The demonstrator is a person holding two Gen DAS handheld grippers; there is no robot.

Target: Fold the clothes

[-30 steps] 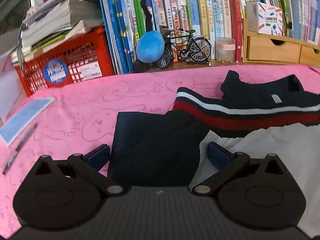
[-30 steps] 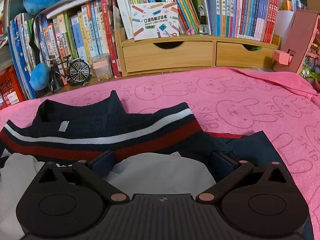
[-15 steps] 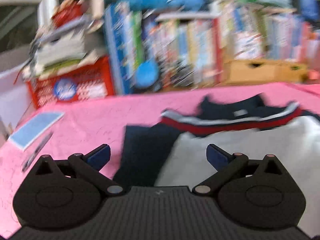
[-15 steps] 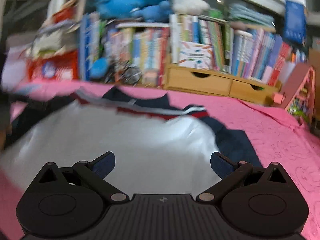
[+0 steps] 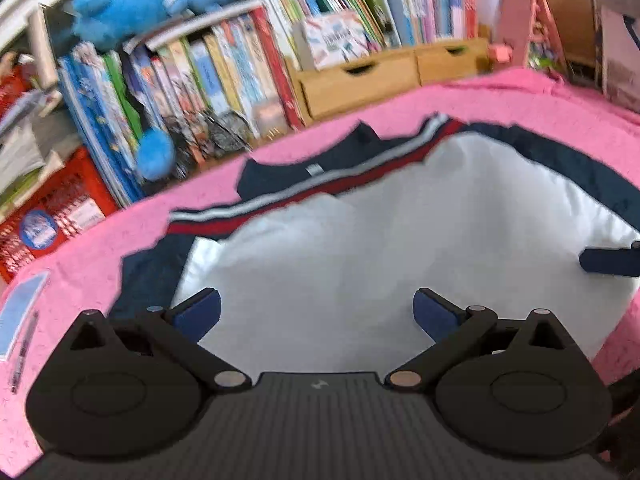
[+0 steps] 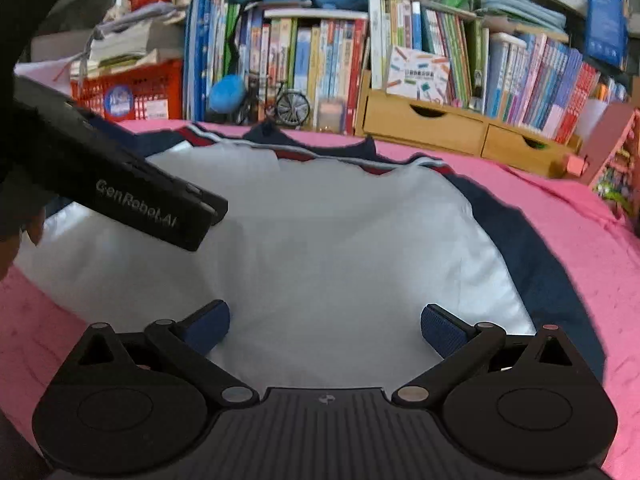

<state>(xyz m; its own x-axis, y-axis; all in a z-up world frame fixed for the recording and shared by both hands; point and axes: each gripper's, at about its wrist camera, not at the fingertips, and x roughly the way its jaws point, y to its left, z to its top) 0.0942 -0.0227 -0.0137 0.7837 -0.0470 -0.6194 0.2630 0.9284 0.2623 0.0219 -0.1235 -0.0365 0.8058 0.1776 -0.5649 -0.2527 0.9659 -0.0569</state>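
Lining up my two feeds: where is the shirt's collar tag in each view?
Left wrist: collar tag sits above centre, on the navy collar just beyond the red and white stripe.
Right wrist: not visible; the collar shows only as a dark point at the shirt's far edge.
Shared landmark: wooden drawers behind the pink towel.

Navy-white garment (image 5: 360,248), pink cloth (image 5: 100,248)

Shirt (image 6: 320,240) on towel (image 6: 580,216), bookshelf (image 6: 320,60) behind, crate (image 6: 132,92) left
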